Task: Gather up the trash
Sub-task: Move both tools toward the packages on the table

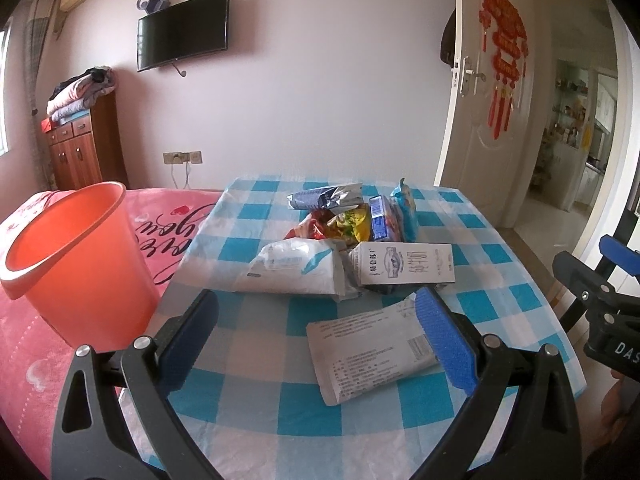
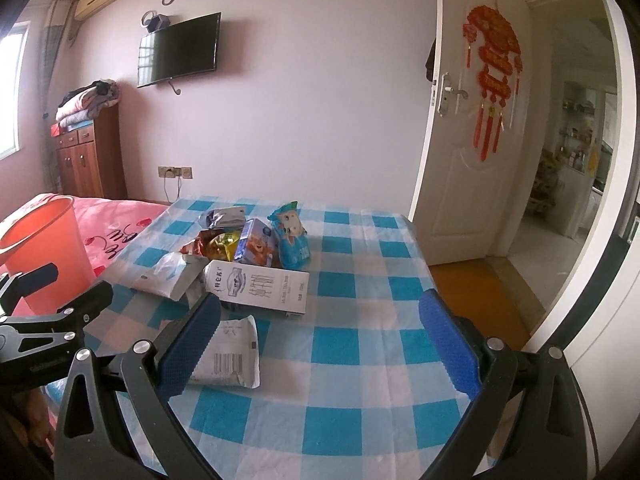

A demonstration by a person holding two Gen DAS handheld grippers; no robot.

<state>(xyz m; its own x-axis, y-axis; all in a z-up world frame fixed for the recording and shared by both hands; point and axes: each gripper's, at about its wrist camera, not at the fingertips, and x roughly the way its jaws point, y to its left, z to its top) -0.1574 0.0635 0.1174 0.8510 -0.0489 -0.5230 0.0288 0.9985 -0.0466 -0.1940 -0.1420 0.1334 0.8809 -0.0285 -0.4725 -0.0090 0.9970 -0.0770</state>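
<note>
Bedroom seen from 2 wrist cameras. Checked blue-and-white desk (image 1: pixel 500 308) carrying about 7 pieces of trash, none collected yet as far as visible. Nearest: flat white printed wrapper (image 1: pixel 372 352), lying alone. Behind it, clustered and touching: white pouch (image 1: pixel 296 266), white milk carton (image 1: pixel 404 266) on its side, silver bag (image 1: pixel 326 196), yellow-red snack bag (image 1: pixel 344 226), blue box (image 1: pixel 382 218), light blue packet (image 1: pixel 406 208). Orange bucket (image 1: pixel 76 256) standing on pink bed (image 1: pixel 24 360) just left of desk, visible interior apparently bare. Left hand-held gripper (image 1: pixel 320 332) spread wide, holding nothing, hovering just above the near wrapper. Right hand-held gripper (image 2: pixel 320 340) likewise spread and holding nothing, over bare cloth. Task barely begun; every item left to move.
</note>
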